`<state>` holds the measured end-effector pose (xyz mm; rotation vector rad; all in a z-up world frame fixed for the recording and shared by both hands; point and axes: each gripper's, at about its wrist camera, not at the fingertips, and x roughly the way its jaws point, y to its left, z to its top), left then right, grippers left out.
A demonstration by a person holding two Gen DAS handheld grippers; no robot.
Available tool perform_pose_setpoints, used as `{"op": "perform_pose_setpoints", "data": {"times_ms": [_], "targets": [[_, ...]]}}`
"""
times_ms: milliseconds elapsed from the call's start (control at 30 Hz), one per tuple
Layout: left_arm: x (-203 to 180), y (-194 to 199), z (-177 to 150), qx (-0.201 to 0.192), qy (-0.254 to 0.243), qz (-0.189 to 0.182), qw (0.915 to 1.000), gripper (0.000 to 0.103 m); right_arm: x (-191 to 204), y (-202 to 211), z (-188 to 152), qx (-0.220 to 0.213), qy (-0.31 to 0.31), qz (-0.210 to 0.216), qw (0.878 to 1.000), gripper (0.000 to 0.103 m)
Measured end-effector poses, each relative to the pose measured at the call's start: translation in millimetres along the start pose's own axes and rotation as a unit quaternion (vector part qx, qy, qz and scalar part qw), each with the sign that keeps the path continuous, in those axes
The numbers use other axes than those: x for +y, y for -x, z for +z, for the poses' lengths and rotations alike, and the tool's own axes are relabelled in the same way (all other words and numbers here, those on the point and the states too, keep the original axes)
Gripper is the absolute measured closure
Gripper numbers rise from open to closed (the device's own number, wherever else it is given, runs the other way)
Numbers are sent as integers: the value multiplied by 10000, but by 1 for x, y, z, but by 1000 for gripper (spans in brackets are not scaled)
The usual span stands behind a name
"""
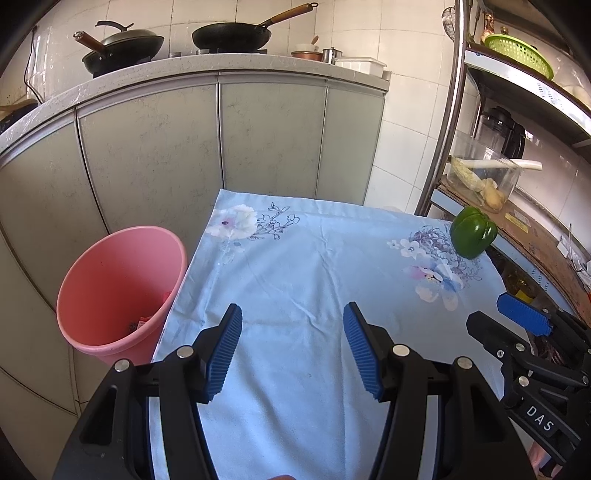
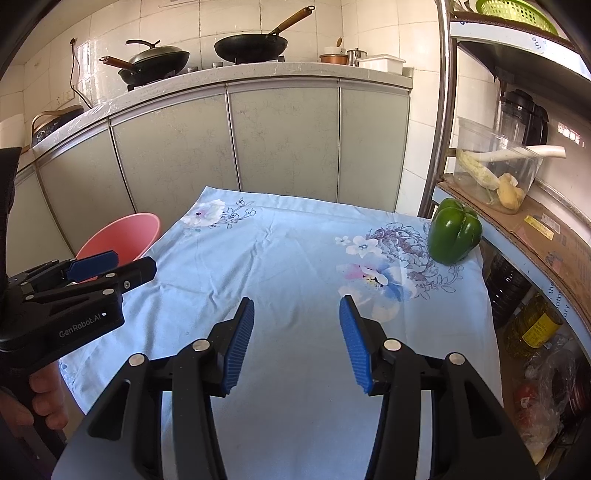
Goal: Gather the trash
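Note:
A pink bin (image 1: 110,288) stands on the floor at the left edge of the table; small scraps of trash (image 1: 142,323) lie at its bottom. In the right wrist view only the pink bin's (image 2: 125,236) rim shows. My left gripper (image 1: 292,350) hangs open over the pale blue flowered cloth (image 1: 314,266), nothing between its blue pads. My right gripper (image 2: 296,341) is open too, beside it over the cloth (image 2: 288,258). Each shows in the other's view: the right gripper (image 1: 517,325) at the right, the left gripper (image 2: 99,271) at the left. I see no loose trash on the cloth.
A green bell pepper (image 2: 455,232) sits at the cloth's far right corner. A metal rack (image 2: 441,122) stands at the right with a clear tub (image 2: 495,162) of vegetables, bottles and bags below. Grey cabinets (image 1: 221,140) with pans (image 1: 232,35) on the counter close off the back.

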<state>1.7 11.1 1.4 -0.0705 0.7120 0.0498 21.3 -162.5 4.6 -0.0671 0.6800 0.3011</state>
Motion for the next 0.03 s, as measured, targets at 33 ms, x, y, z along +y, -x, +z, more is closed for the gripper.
{"op": "perform_pose_setpoints", "data": {"times_ms": [33], "targets": [[0, -1, 1, 13, 5, -3, 10000, 46, 0, -1, 0, 7, -6, 1, 10000, 54]]}}
